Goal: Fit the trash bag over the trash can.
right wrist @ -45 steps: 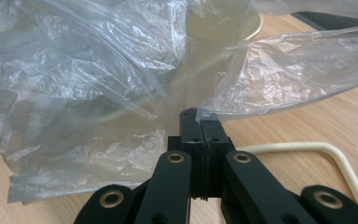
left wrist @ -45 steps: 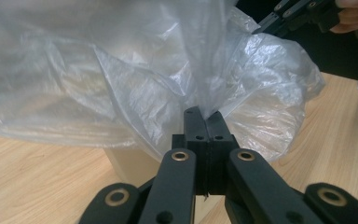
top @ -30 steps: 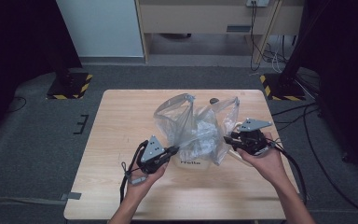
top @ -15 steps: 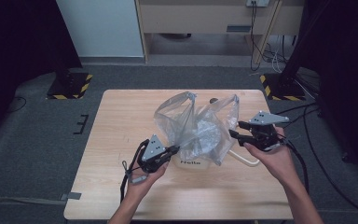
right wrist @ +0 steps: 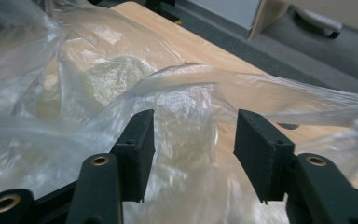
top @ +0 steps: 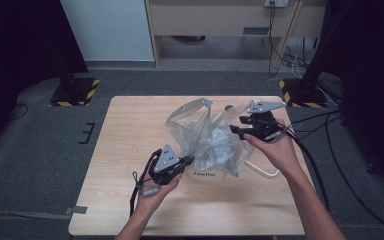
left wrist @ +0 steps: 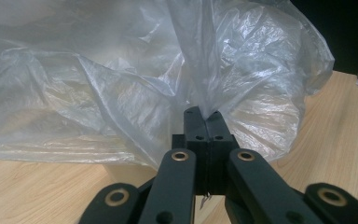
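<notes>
Table [top: 130, 150]: pale wood, centre of the high view, bearing all the work.

Plastic bag [top: 205, 137]: clear, crumpled, centre of the table and slightly right, billowed up over a pale white object with dark lettering [top: 203, 174]. It stands puffed, apparently because one edge is pinned while the rest hangs loose.

Right gripper [top: 242, 131]: right of centre, raised at the bag's upper right. Jaws have just been opening and stand apart; film lies between them, unpinched. Compared with a second ago, it sits higher and further toward the frame's upper right, having let go.

Left gripper [top: 187, 161]: lower centre, jaws together, clamped on a fold of film, probably as anchor; unmoved.
</notes>
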Motion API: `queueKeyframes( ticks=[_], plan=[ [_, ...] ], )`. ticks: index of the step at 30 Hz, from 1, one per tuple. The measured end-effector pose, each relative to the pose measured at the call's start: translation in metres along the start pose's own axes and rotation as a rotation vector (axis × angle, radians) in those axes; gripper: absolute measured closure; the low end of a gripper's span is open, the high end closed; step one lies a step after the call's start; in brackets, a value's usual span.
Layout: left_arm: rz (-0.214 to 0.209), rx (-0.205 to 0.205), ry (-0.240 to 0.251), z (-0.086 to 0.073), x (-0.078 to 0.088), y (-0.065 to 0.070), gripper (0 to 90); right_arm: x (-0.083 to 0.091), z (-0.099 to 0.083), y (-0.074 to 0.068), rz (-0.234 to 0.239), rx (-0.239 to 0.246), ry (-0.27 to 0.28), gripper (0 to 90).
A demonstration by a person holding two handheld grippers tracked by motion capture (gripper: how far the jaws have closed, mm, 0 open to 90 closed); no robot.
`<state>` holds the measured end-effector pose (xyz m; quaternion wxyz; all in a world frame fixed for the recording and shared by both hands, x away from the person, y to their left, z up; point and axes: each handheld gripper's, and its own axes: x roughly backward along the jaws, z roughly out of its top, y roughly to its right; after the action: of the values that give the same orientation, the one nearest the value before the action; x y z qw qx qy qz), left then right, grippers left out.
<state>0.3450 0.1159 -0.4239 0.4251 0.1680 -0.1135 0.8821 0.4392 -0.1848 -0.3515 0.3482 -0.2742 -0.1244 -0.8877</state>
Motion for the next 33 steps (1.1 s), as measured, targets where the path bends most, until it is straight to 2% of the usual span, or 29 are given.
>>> queueKeyframes(
  ticks=[5, 6, 9, 13, 21, 27, 33],
  plan=[
    [-0.003, -0.007, -0.004, 0.001, -0.001, -0.001, 90.0, -0.021, 0.007, 0.005, 0.043, -0.045, -0.03, 41.0],
    [-0.004, -0.008, -0.005, 0.001, -0.001, -0.001, 90.0, -0.023, 0.007, 0.006, 0.047, -0.042, -0.035, 39.2],
    [-0.004, -0.012, -0.007, 0.001, -0.001, -0.001, 90.0, -0.032, 0.007, 0.009, 0.061, -0.058, -0.074, 36.5],
    [-0.005, -0.016, -0.011, 0.002, -0.002, -0.001, 90.0, -0.038, 0.005, 0.011, 0.073, -0.063, -0.098, 37.1],
    [-0.006, -0.017, -0.011, 0.003, -0.003, 0.0, 90.0, -0.048, 0.001, 0.007, 0.102, -0.04, -0.149, 40.3],
    [-0.004, -0.015, -0.008, 0.002, -0.003, 0.0, 90.0, -0.05, -0.003, 0.003, 0.094, -0.006, -0.175, 55.0],
    [-0.002, -0.015, -0.005, 0.002, -0.002, 0.0, 90.0, -0.047, -0.004, 0.001, 0.067, 0.032, -0.173, 77.8]
  ],
)
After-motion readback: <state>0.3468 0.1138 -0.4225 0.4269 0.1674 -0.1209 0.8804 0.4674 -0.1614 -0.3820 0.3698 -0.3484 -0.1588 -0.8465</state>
